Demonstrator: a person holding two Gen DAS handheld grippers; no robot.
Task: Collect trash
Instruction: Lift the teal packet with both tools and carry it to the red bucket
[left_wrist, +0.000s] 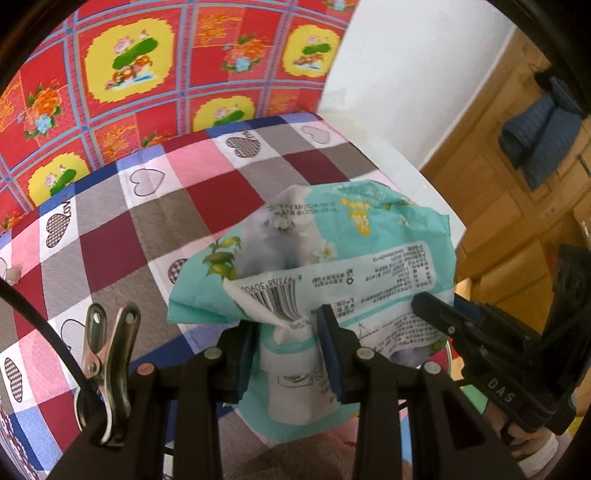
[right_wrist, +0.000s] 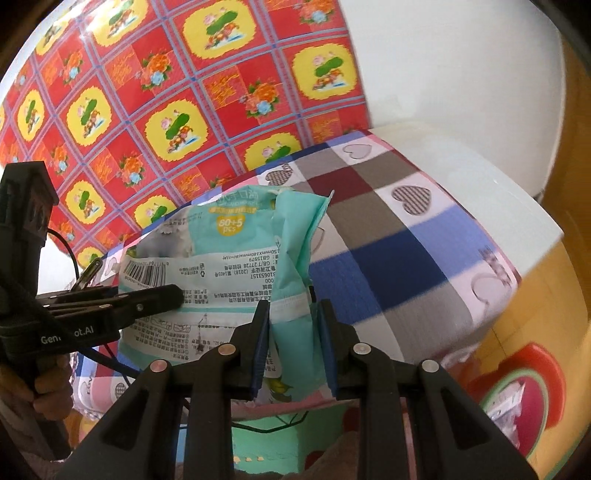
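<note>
We hold an empty wet-wipe wrapper (left_wrist: 325, 258), mint green and white with a barcode, between our two grippers. It hangs in the air above the bed, near the bed's far right corner as the left wrist view shows it. The left gripper (left_wrist: 288, 354) is closed on a crumpled fold at the lower part of the wrapper; its blue pads (left_wrist: 328, 347) press on the plastic from both sides. The right gripper (right_wrist: 291, 339) is closed on another fold, the green edge of the same wrapper, and its blue pads (right_wrist: 260, 339) pinch it as well. In the right wrist view the black fingers of the left gripper lie across the printed side of the wrapper.

The bed carries a checked bedsheet (left_wrist: 122, 240) with hearts in pink, grey, dark red and blue. Behind it hangs a red floral cloth (left_wrist: 140, 74) with yellow panels. A metal clip (left_wrist: 107, 354) sits on the left gripper, beside a black cable (left_wrist: 40, 325). A blue jacket (left_wrist: 539, 140) hangs on a wooden door (left_wrist: 491, 192).
</note>
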